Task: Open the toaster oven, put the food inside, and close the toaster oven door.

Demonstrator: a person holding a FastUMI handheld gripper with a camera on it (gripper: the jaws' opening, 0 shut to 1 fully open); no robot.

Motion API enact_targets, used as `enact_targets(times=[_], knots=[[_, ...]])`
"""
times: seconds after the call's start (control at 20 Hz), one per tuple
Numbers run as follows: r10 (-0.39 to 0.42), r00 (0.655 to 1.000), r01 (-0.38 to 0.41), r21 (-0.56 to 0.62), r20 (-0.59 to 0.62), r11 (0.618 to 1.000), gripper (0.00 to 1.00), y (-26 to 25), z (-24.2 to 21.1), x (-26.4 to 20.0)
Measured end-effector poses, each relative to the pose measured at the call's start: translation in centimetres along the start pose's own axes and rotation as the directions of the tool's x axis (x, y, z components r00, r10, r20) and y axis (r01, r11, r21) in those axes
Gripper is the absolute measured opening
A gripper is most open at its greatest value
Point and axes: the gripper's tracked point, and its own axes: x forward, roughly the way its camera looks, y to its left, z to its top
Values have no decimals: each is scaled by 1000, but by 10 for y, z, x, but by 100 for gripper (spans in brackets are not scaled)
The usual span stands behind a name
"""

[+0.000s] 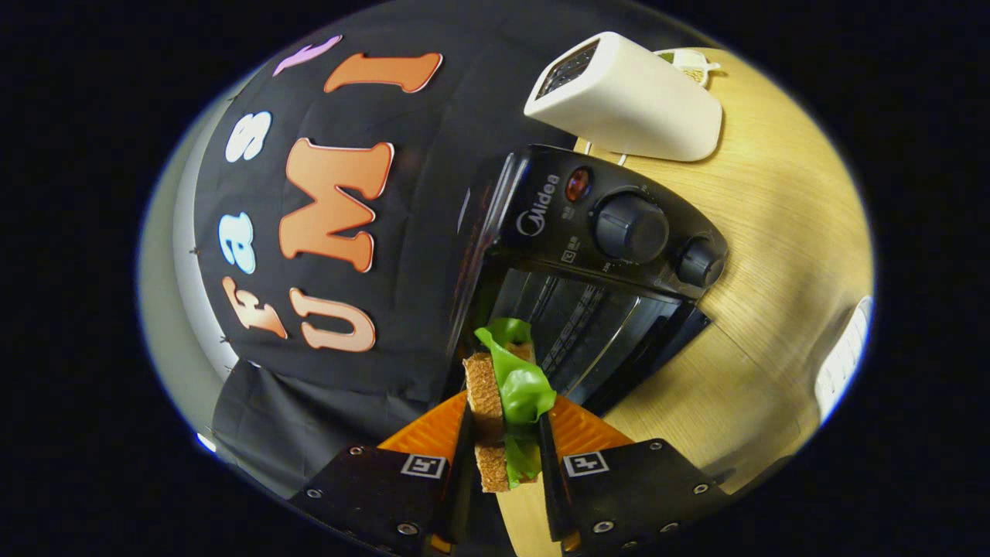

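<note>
Gripper view showed the toaster oven door already open; the fingers were clamped on the sandwich, which was not yet inside, door unclosed.

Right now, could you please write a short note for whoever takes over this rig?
Gripper: shut on the sandwich, bread with green lettuce, held between both fingers.
Toaster oven: on the wooden table, just ahead of the fingers, its door already open. A white toaster stands beyond it.
Done: door opened, food picked up.
Left: carry the sandwich into the oven cavity, release it, withdraw, and close the door.
</note>
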Motion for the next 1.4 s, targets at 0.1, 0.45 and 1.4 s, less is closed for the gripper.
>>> enact_targets(times=[0.1,0.45,1.4], knots=[[31,999,-32,10,44,999,41,1,2,15],[17,991,-18,4,134,1000,41,-14,7,58],[-232,969,246,-493,90,835,96,-12,30,-47]])
